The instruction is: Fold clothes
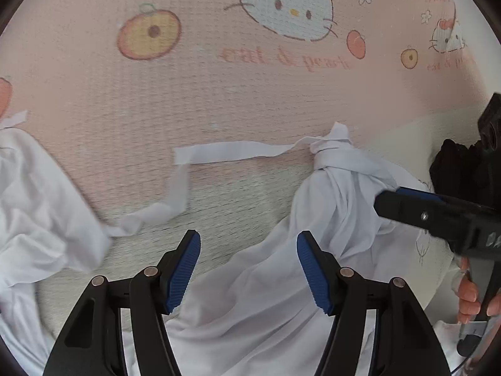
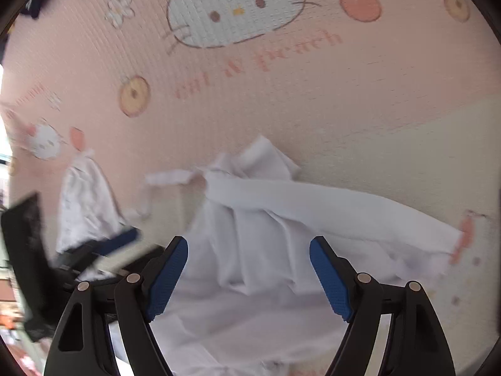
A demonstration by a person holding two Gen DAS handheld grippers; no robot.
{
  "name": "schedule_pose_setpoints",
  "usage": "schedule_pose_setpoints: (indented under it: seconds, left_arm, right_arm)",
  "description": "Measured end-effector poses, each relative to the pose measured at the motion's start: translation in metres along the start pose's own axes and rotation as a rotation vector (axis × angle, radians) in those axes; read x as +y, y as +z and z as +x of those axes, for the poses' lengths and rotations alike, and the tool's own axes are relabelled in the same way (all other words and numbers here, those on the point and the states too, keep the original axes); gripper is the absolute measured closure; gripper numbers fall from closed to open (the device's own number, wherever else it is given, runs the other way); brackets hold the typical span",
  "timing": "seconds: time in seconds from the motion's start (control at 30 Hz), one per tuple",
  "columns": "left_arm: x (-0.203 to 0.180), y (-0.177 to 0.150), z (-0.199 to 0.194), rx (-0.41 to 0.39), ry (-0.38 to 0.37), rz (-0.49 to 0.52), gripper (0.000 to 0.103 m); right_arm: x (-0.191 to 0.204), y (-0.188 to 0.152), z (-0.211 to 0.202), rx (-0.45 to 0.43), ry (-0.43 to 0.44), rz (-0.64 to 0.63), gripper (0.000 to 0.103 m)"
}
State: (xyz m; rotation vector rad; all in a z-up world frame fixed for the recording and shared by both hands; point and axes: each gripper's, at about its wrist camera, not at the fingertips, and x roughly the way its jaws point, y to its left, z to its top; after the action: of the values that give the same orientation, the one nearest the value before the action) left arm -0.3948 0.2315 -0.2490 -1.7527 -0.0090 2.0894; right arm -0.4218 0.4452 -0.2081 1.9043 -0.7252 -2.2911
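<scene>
The left claw (image 1: pixel 249 268) occupies the bottom centre of the left wrist view, angled steeply down at the surface, its blue ribbed pads (image 1: pixel 183 274) standing apart with nothing pressed between them. White fabric lies beneath the gap, but the pads do not touch it. The right claw (image 2: pixel 249 277) sits at the bottom centre of the right wrist view, likewise pointing steeply down, jaws spread wide and clamped on nothing. In the left wrist view the right claw enters from the right edge, one finger extending over the cloth, with a person's fingers (image 1: pixel 468 294) wrapped around its handle at lower right. The white garment (image 1: pixel 338 194) lies crumpled on a pink printed mat (image 1: pixel 94 100), filling the lower half of both views; a knotted bunch rises at centre right, and a narrow white strap (image 1: pixel 225 152) trails toward the left. The mat carries a cartoon cat face (image 1: pixel 286 3), peach motifs and the legible wording "cat & peach" (image 1: pixel 283 58) in the upper part of the frame.
</scene>
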Motion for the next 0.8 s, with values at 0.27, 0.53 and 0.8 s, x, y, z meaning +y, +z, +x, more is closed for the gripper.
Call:
schedule_pose_setpoints:
  seconds: [0.27,0.53,0.8]
  left_arm:
    - [-0.026,0.004,0.029,0.009,0.066,0.104,0.042]
    - [-0.030,-0.001,0.028,0.008,0.047,0.097,0.041]
    - [-0.048,-0.010,0.012,-0.044,-0.040,0.147,0.041]
  right_arm:
    - [0.001,-0.006,0.025,0.081,-0.043,-0.017,0.024]
    - [-0.009,-0.004,0.018,0.029,-0.059,0.025,0.081]
    - [-0.015,-0.006,0.001,-0.024,-0.069,0.053,0.089]
